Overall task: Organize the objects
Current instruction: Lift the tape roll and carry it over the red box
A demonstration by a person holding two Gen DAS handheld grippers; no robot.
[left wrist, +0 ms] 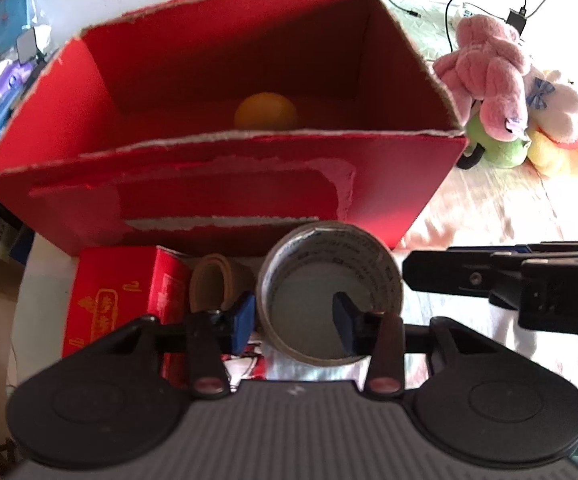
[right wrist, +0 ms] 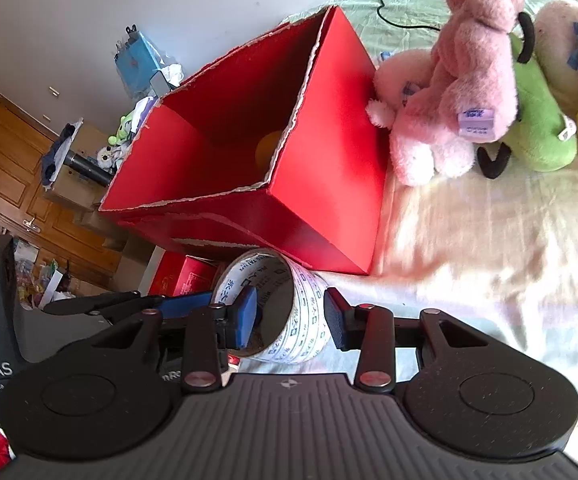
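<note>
Tape roll (left wrist: 329,296) stands on edge on the bed just near of the red box (left wrist: 225,184); the left tongs (left wrist: 295,320) straddle its left wall, one blue pad outside, one inside the core, apparently gripping. From the right wrist, the right tongs (right wrist: 289,318) straddle the roll's (right wrist: 289,312) right wall, parted narrowly; contact unclear.

A pale wall (right wrist: 89,8) rises behind the bed (right wrist: 489,240), whose light sheet lies in strong sunlight along its right side. At the left stand wooden cabinet doors (right wrist: 5,168) with metal handles, and cardboard boxes (right wrist: 69,188) sit in front of them. A cluttered heap with a blue box (right wrist: 139,58) stands against the wall past the bed's far left corner.
</note>
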